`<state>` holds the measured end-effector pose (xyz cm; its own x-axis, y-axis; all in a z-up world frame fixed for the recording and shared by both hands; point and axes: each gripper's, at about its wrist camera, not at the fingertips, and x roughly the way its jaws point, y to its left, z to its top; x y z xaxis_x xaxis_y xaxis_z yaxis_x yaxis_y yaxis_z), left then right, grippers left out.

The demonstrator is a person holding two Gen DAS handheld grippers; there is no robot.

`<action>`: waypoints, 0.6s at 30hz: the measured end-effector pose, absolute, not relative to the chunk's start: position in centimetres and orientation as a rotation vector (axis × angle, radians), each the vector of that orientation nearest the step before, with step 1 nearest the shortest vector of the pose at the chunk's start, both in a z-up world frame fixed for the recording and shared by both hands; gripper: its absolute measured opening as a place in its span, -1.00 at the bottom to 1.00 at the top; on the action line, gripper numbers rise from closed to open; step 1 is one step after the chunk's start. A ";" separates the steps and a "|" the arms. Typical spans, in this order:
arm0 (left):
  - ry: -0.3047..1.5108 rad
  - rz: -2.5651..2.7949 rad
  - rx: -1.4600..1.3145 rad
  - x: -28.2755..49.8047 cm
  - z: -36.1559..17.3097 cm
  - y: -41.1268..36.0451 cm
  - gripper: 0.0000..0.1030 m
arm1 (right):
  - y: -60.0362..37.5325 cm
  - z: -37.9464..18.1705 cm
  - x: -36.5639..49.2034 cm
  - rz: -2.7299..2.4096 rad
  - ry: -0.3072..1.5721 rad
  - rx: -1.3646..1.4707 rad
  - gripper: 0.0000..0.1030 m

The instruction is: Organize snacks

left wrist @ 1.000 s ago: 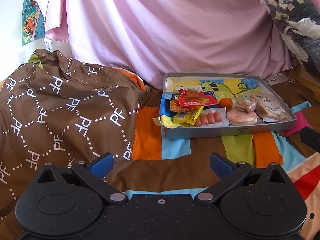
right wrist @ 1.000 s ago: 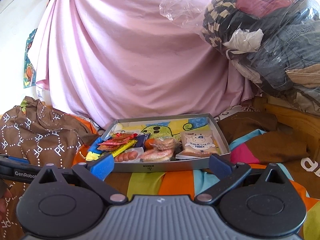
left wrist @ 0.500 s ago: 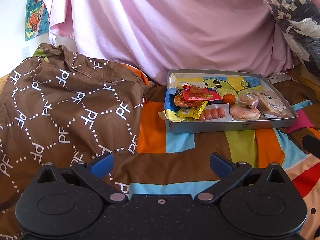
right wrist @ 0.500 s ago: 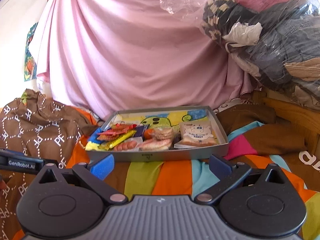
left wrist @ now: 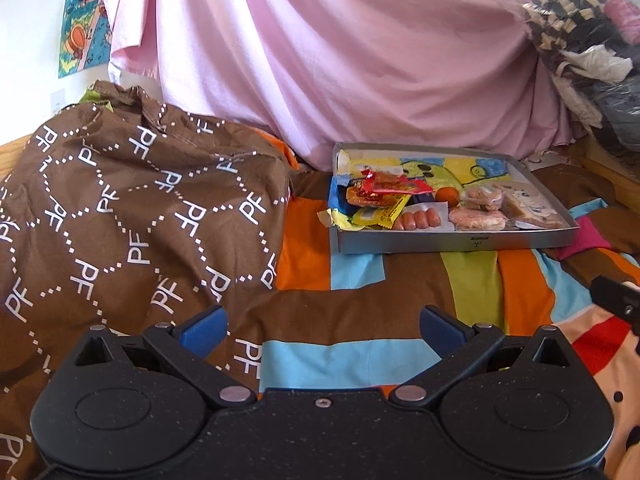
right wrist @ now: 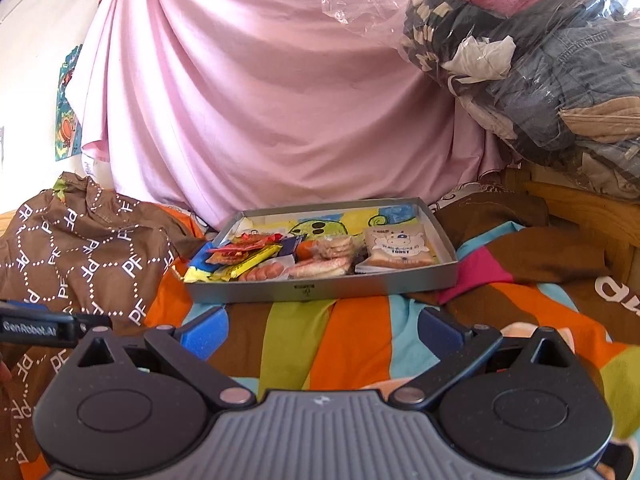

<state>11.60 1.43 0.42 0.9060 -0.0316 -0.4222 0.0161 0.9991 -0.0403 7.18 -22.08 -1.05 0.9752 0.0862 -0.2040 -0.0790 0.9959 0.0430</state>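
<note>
A: Where are the snacks sitting right now?

B: They are lying in the grey tray (right wrist: 320,289) on the bed's striped cover (right wrist: 360,340), crowded toward the tray's near edge. The toast pack (right wrist: 400,249) is filling the near right corner, the sausages (left wrist: 416,220) are resting against the near wall, and the yellow wrapper (left wrist: 380,213) with the red packets (left wrist: 380,190) is piling up at the left end, one yellow end hanging over the left wall.

A: And what is changing?

B: You are drawing both tools back. Over the last second the tray is shrinking in both views and more cover is showing in front of it. The snacks themselves are not shifting.

A: The tongs?

B: The left tongs (left wrist: 323,330) are standing wide and carrying nothing; the right tongs (right wrist: 324,330) are the same. The brown printed cloth (left wrist: 132,208) is heaped off the tray's left side.

A: Meaning?

B: Probably that you are either finishing or lining up afresh; nothing is being gripped, so any sorting would need a new approach.
</note>
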 end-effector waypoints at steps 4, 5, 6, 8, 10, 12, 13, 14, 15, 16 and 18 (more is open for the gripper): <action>0.410 -0.049 -0.018 10.3 0.1 1.9 0.98 | -21.5 -2.2 6.4 0.074 0.209 0.027 1.00; 0.410 -0.052 -0.012 10.1 0.0 1.9 0.98 | -21.4 -2.5 6.2 0.074 0.211 0.024 1.00; 0.413 -0.057 -0.009 9.8 -0.1 2.0 0.98 | -21.2 -2.8 6.0 0.075 0.213 0.021 1.00; 0.420 -0.058 -0.007 9.5 -0.3 2.1 0.98 | -20.8 -3.2 5.6 0.087 0.220 0.012 1.00; 0.424 -0.052 -0.004 9.1 -0.4 2.3 0.98 | -20.4 -3.6 5.1 0.103 0.219 0.004 1.00; 0.407 -0.031 0.001 8.6 -0.4 2.7 0.98 | -19.9 -3.9 4.6 0.124 0.208 -0.010 1.00; 0.395 -0.018 0.001 8.3 -0.3 2.9 0.98 | -19.6 -4.0 4.3 0.135 0.203 -0.017 1.00; 0.388 -0.009 -0.001 8.1 -0.3 3.1 0.98 | -19.4 -4.0 4.1 0.145 0.199 -0.021 1.00; 0.387 -0.003 -0.005 8.0 -0.4 3.3 0.98 | -19.2 -4.0 3.8 0.157 0.194 -0.026 1.00; 0.389 0.002 -0.006 8.0 -0.4 3.4 0.98 | -18.9 -4.0 3.6 0.168 0.190 -0.032 1.00; 0.392 0.013 -0.008 7.8 -0.5 3.8 0.98 | -18.4 -4.0 3.1 0.185 0.182 -0.038 1.00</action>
<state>7.81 3.79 -0.48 0.9239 0.0109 -0.3824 -0.0141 0.9999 -0.0055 3.10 -18.41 -3.96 0.9665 0.1796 -0.1832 -0.1865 0.9822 -0.0210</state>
